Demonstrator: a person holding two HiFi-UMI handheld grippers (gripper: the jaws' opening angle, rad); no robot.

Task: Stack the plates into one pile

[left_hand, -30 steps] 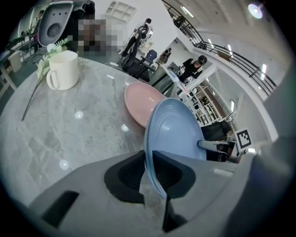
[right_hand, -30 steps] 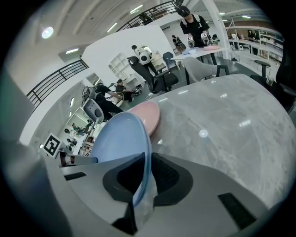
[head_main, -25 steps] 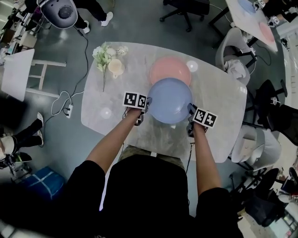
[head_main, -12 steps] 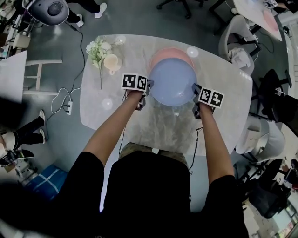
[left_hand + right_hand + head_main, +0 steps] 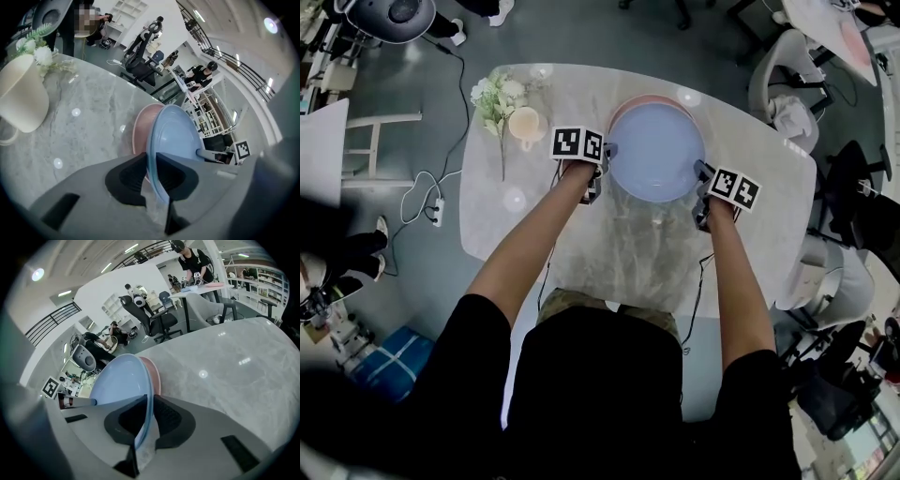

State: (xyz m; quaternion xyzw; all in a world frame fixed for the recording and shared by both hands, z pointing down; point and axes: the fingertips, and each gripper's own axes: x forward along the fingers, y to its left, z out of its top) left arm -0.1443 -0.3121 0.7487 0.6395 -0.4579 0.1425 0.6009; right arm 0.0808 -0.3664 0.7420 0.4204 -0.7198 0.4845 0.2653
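Nearest you, your forearms reached out over the marble table point(image 5: 581, 248), one gripper in each hand. Your left gripper point(image 5: 605, 161) pinched the left rim of the blue plate point(image 5: 656, 150). In the left gripper view its jaws point(image 5: 151, 161) were pressed onto that thin rim, one pad on each face. Your right gripper point(image 5: 701, 178) pinched the right rim of the same plate. The right gripper view showed the same hold point(image 5: 149, 404), with the rim running between the two dark pads. Between the two of them, you held the blue plate point(image 5: 176, 133) by opposite edges over the far middle of the table.

Just beyond and under it lay the pink plate point(image 5: 630, 101), almost wholly covered, with only a narrow crescent showing at its far left edge. From the grippers' side the pink plate point(image 5: 138, 136) sat close behind the blue plate point(image 5: 117, 380). I could not tell whether the two touched.

Left of the plates stood a cream cup point(image 5: 525, 124), with white flowers point(image 5: 492, 94) just beside it on the far left. Farther off, office chairs point(image 5: 787, 94) stood around the table's right end.
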